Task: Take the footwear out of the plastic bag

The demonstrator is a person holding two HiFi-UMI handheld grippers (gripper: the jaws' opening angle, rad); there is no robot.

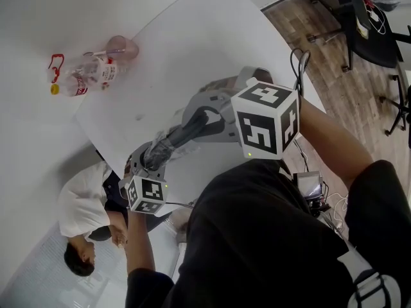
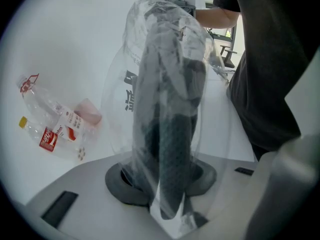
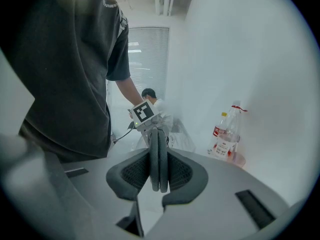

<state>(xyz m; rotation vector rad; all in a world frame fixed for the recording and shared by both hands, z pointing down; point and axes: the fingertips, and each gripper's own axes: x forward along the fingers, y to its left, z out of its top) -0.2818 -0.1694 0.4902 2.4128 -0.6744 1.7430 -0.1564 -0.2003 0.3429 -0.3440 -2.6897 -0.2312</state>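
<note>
Meanwhile, over the white table [image 1: 192,43], the left gripper [image 2: 165,182] pinches the plastic bag [image 2: 119,101] (dark footwear [image 2: 171,109] inside) while the right gripper [image 3: 158,175] clamps narrowly on the footwear's other end.

Plastic bag [image 2: 122,84]: thin clear film, glossy, wrinkled, with glare streaks. Footwear [image 2: 172,134] inside it: dark grey, matt, looks like foam or rubber, fine dimpled texture on the sole. My left gripper [image 2: 162,179]: smooth matt grey plastic shell, dark matt rubbery pads [image 2: 122,184]. Right gripper [image 3: 159,174]: same shell, and I can see a fine mesh texture on the pad faces. Marker cube [image 1: 265,119]: matt black-on-white print. Desk [image 1: 192,43]: white, smooth, low sheen. Bottles [image 1: 87,74]: clear glossy plastic, printed labels. Floor [image 1: 347,88]: wood planks.
</note>
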